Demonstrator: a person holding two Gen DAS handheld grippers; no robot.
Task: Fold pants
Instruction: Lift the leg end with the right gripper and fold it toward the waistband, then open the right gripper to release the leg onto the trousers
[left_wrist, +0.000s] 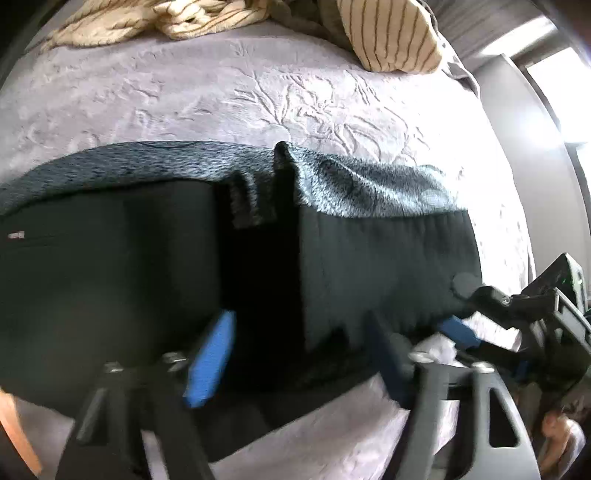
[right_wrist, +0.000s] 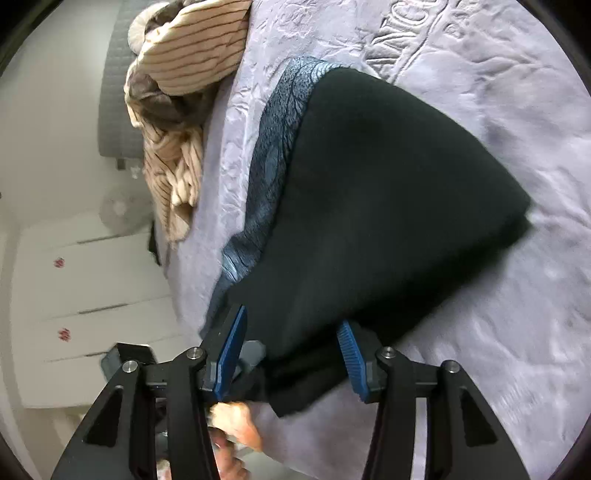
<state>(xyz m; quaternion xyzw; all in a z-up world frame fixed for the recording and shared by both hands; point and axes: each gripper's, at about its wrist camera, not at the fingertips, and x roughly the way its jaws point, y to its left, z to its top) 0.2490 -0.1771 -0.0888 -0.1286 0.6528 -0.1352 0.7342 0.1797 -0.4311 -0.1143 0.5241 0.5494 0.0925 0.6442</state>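
Black pants (left_wrist: 369, 266) lie folded flat on a lilac bedspread (left_wrist: 221, 92), with a blue-grey patterned cloth (left_wrist: 166, 162) showing along their far edge. My left gripper (left_wrist: 295, 362) hangs over their near edge, blue pads wide apart and black fabric below the gap; the picture there is blurred. To the right, one blue pad (left_wrist: 456, 330) of the right gripper sits at the pants' corner. In the right wrist view the pants (right_wrist: 388, 203) reach between the jaws of my right gripper (right_wrist: 291, 358), and a gap shows beside the left pad (right_wrist: 229, 354).
Cream striped bedding (left_wrist: 388, 33) (right_wrist: 192, 48) is heaped at the far end of the bed. White drawers (right_wrist: 92, 280) stand beside the bed, and a bright window (left_wrist: 554, 85) is at the right. A person's hand (right_wrist: 236, 417) grips the handle below.
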